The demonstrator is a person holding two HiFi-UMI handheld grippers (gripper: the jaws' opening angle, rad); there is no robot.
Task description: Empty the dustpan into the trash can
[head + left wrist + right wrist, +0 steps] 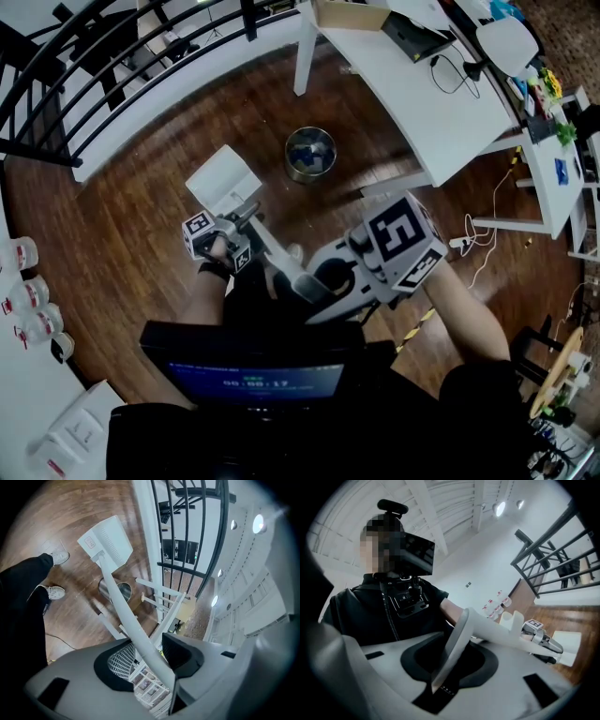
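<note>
Nearest to the person, the right gripper (449, 665) has its fingers clamped on the top end of the handle (281, 258) of the dustpan (221, 178). This seems to be the only firm hold on it.

Further along the handle, the fingers of the left gripper (150, 656) stand apart. The handle passes between them and leans on one finger only, with a gap to the meshed pad on the other side. I think this is the main risk. The handle is long and its head is heavy, so with one grip at the far end the pan can roll or swing, and the dirt can slide out too early.

The pan itself is above the wooden floor (131, 244), beside the trash can (310, 153) and not over its mouth. I cannot tell whether it rests on the floor. If it is tipped from here, the contents will probably fall next to the can.

The can is round, and its opening does not look wider than the pan. A poor aim could spill over the rim, and a push from the pan's edge might knock the can over.

Beyond it stands the white tabletop (422, 84), whose leg could catch a wide swing.
</note>
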